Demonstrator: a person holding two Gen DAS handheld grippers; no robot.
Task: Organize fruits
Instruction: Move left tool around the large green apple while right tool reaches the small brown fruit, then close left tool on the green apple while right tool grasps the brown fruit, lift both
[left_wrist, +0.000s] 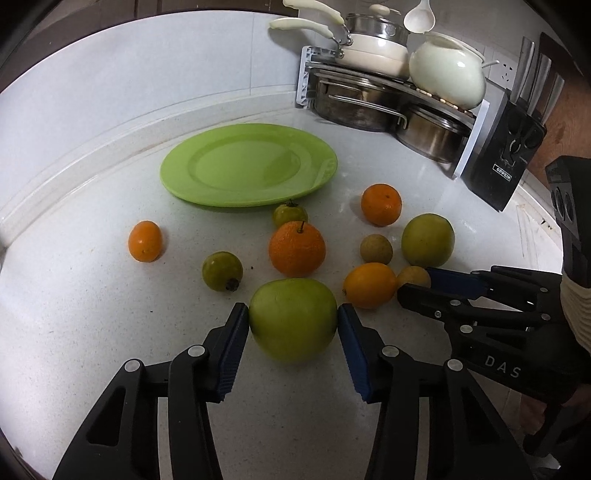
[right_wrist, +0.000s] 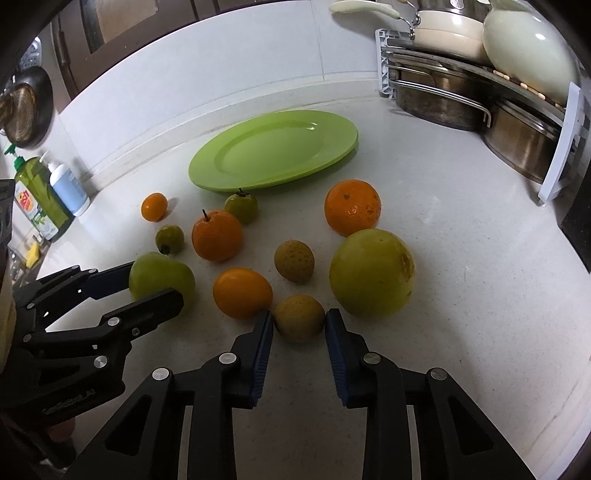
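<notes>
Between left gripper (left_wrist: 293, 325) jaws sits the green apple (left_wrist: 293, 323).

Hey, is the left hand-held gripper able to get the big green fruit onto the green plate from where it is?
Probably yes. The left hand-held gripper has its pads against the big green fruit. The green plate is bare, but a stemmed orange sits directly between them, so lifting over it looks necessary.

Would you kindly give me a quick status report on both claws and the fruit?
Left claw shut on green apple. Right claw shut on small brownish fruit. Green plate bare, path to it open.
</notes>
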